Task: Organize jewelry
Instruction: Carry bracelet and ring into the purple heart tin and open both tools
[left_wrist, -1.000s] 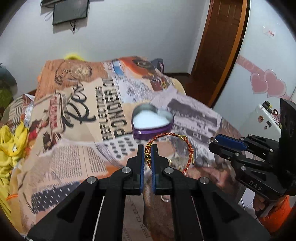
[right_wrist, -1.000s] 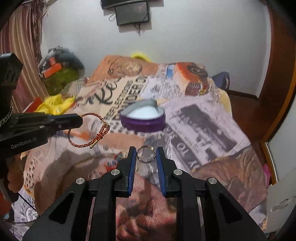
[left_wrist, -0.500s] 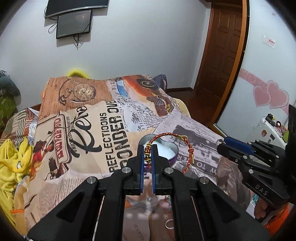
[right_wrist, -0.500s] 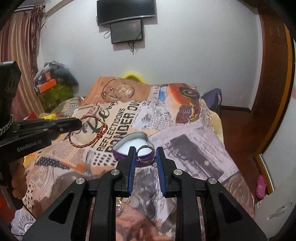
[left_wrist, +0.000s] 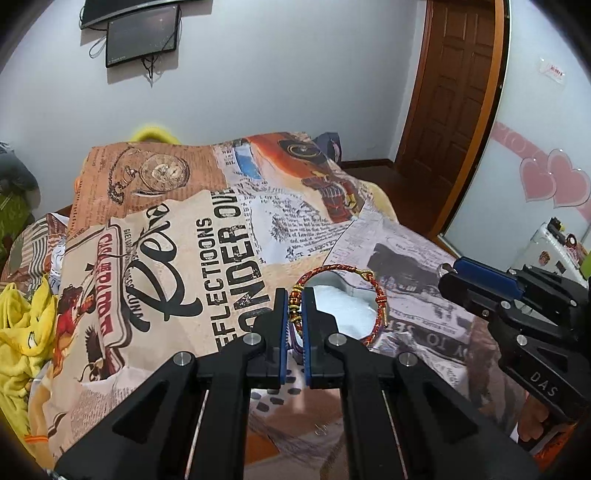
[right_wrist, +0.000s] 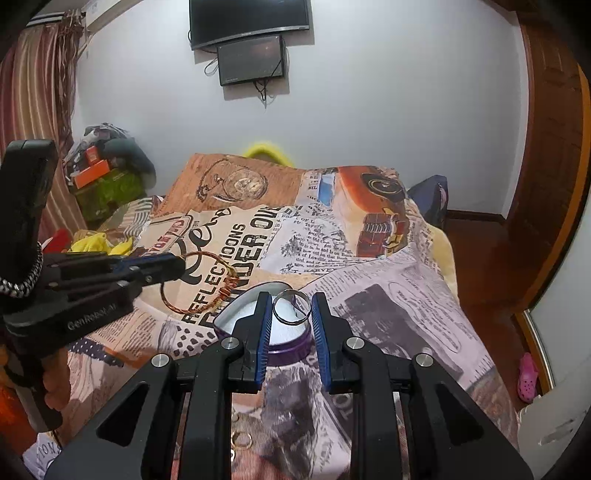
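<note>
My left gripper (left_wrist: 294, 306) is shut on a red and gold braided bracelet (left_wrist: 376, 291), held in the air above the bed; the bracelet also shows in the right wrist view (right_wrist: 201, 284). My right gripper (right_wrist: 290, 312) is shut on a silver ring (right_wrist: 291, 306). A purple heart-shaped tin (right_wrist: 284, 341) with a white lining (left_wrist: 347, 304) sits on the bedspread just beyond both grippers. The right gripper appears at the right of the left wrist view (left_wrist: 480, 284), the left gripper at the left of the right wrist view (right_wrist: 159, 267).
The bed carries a newspaper-print spread (left_wrist: 207, 236). Small gold rings (right_wrist: 242, 439) lie on it near me. Yellow cloth (left_wrist: 22, 332) lies at the left. A wooden door (left_wrist: 458, 92) stands at the right, screens (right_wrist: 251, 40) on the wall.
Both grippers have risen and tilted up with their jewelry still held; the heart tin now sits lower in view, right behind the fingertips.
</note>
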